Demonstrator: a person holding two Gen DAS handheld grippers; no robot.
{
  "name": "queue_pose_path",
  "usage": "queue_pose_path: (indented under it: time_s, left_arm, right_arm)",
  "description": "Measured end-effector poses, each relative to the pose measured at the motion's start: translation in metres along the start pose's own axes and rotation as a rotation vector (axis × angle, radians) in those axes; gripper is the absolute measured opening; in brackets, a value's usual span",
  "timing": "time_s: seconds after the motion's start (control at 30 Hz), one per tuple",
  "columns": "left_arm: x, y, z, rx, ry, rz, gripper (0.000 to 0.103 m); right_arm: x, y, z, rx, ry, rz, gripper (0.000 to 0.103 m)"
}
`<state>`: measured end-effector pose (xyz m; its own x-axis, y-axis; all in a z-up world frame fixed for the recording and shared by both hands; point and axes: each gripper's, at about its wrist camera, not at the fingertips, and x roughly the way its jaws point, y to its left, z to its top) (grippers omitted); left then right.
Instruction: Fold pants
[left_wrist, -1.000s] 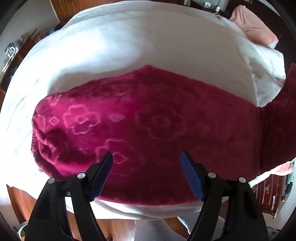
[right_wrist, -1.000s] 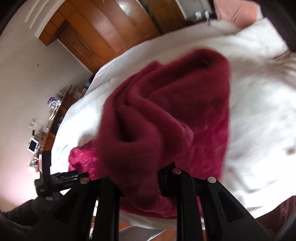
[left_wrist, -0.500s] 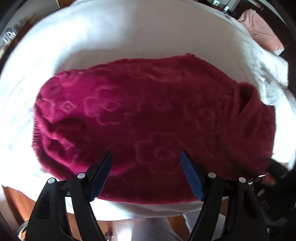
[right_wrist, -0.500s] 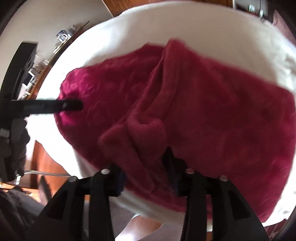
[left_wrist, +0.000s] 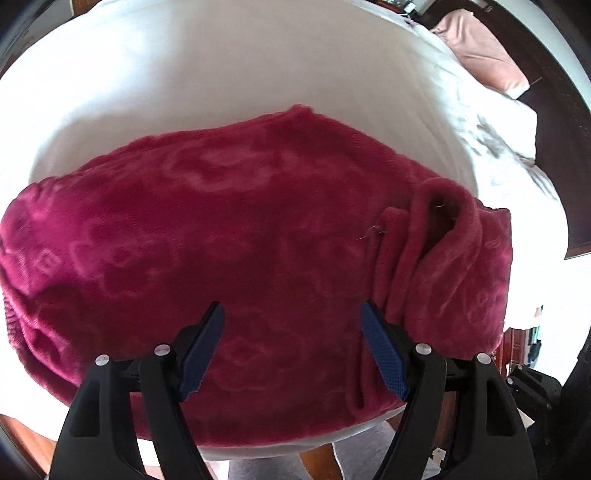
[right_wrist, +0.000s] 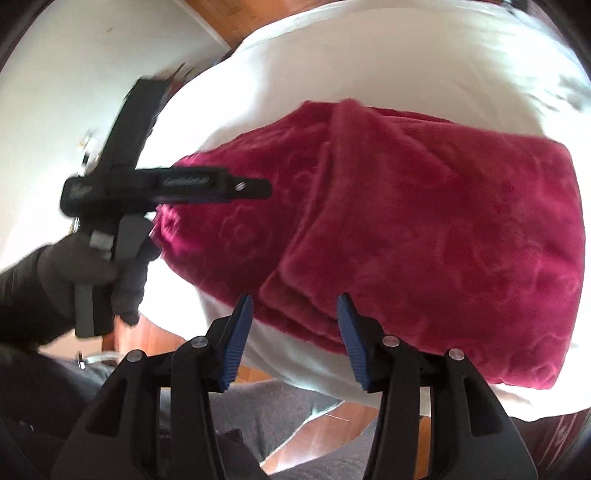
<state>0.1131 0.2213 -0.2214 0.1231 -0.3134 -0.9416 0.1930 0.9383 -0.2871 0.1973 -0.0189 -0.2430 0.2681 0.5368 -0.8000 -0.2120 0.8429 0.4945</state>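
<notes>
The crimson fleece pants (left_wrist: 229, 236) with a faint flower pattern lie across the white bed (left_wrist: 258, 66), one end folded over the rest (right_wrist: 443, 236). My left gripper (left_wrist: 291, 314) hovers just above the pants' near edge, jaws wide open and empty. From the right wrist view it (right_wrist: 255, 189) reaches sideways over the pants' left end, held in a dark-gloved hand (right_wrist: 85, 269). My right gripper (right_wrist: 294, 300) is opening. The corner of the folded layer sits between its blue pads (right_wrist: 236, 343), which stand clear of the cloth.
A pink pillow (left_wrist: 484, 48) lies at the bed's far right on rumpled white bedding (left_wrist: 509, 147). Below the bed's near edge are wooden floor (right_wrist: 325, 421) and a grey rug (right_wrist: 266, 410). Dark furniture (left_wrist: 517, 343) stands at the right.
The right gripper carried the pants' end over, laid it on the rest and opened off it. The left gripper sank closer to the pants, still open.
</notes>
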Motion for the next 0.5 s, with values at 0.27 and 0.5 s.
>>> queue_pose_path:
  time_s: [0.27,0.5]
  left_arm:
    - [0.007,-0.012,0.0,0.04,0.022,0.022,0.075]
    - [0.002,0.006,-0.002,0.0,0.018,0.056,0.075]
  right_arm:
    - [0.038,0.014,0.024,-0.054,0.029,-0.052,0.048]
    - [0.058,0.016,0.02,-0.06,0.09,-0.006,0.015]
